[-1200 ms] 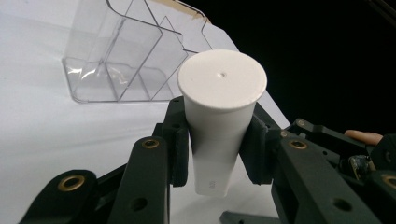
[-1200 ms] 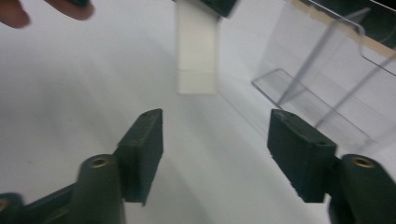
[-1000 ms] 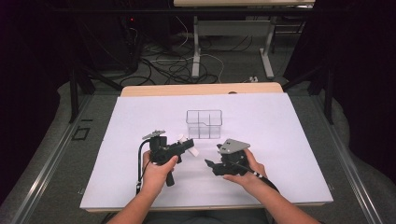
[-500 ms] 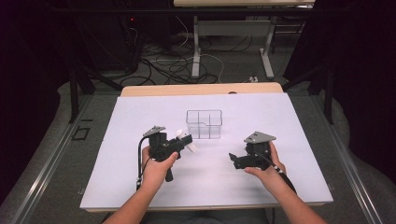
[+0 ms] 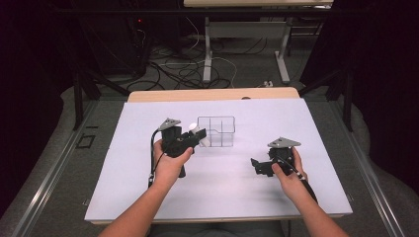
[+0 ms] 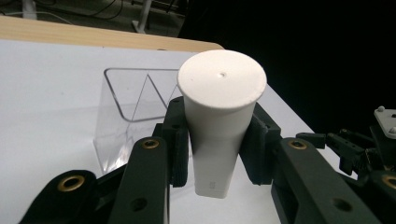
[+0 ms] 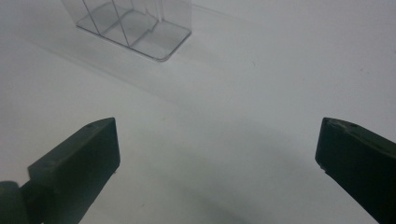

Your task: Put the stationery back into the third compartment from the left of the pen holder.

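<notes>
My left gripper (image 5: 193, 138) (image 6: 218, 151) is shut on a white tapered tube (image 6: 221, 116) (image 5: 196, 134), clamped across its narrow lower part with the wide flat end up. It hangs just left of a clear plastic divided box (image 5: 216, 131) (image 6: 133, 112) (image 7: 133, 29) that stands mid-table. My right gripper (image 5: 257, 165) (image 7: 217, 154) hovers low over the white tabletop to the box's right, jaws wide open with nothing between them.
A white sheet (image 5: 306, 128) covers the table; a wooden strip (image 5: 212, 95) runs along the far edge. Beyond it are table legs and cables on the floor (image 5: 197, 64). The right gripper (image 6: 369, 149) also appears at the edge of the left gripper view.
My right gripper has moved right, away from the left one. My left gripper has carried the white tube up towards the clear box's left side.
</notes>
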{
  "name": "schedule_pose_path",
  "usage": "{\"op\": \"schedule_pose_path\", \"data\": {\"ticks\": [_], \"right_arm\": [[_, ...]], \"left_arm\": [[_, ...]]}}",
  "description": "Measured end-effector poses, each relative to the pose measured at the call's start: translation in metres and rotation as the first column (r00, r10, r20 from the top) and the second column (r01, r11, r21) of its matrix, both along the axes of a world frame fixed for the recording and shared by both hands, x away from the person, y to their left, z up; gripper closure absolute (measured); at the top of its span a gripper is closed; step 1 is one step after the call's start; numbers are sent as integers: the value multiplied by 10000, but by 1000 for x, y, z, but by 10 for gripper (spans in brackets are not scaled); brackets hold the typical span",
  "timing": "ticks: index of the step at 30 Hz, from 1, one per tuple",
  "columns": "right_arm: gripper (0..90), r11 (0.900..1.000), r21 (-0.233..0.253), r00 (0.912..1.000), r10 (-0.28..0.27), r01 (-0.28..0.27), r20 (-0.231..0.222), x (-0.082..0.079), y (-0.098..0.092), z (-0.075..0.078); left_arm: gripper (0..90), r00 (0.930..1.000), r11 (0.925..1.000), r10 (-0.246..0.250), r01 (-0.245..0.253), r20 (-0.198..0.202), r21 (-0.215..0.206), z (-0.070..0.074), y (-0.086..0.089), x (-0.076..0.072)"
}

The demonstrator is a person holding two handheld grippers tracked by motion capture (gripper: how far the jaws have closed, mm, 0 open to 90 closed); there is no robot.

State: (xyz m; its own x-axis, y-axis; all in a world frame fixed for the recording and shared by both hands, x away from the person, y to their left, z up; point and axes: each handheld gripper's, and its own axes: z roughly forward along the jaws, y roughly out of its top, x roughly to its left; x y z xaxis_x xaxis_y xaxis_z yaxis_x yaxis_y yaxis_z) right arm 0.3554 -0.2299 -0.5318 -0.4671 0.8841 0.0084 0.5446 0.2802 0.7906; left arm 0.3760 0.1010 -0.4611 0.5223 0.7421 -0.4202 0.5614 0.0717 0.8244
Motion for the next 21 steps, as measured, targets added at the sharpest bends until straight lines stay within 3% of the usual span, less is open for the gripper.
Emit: {"op": "schedule_pose_path", "data": {"ticks": [8,15,21], "right_arm": [[0,9999,103,10000,38,-37,-78,3,-4,-2],[0,9997,228,9998,-50,55,-206,3,-6,-4],[0,9996,271,9998,-35,41,-198,4,-7,-4]], "left_arm": [[667,9985,9986,-125,96,540,528,12,-13,9],[667,9957,9975,-103,39,921,701,19,-23,17],[666,9921,9929,-57,-93,1253,1184,22,-30,23]]}}
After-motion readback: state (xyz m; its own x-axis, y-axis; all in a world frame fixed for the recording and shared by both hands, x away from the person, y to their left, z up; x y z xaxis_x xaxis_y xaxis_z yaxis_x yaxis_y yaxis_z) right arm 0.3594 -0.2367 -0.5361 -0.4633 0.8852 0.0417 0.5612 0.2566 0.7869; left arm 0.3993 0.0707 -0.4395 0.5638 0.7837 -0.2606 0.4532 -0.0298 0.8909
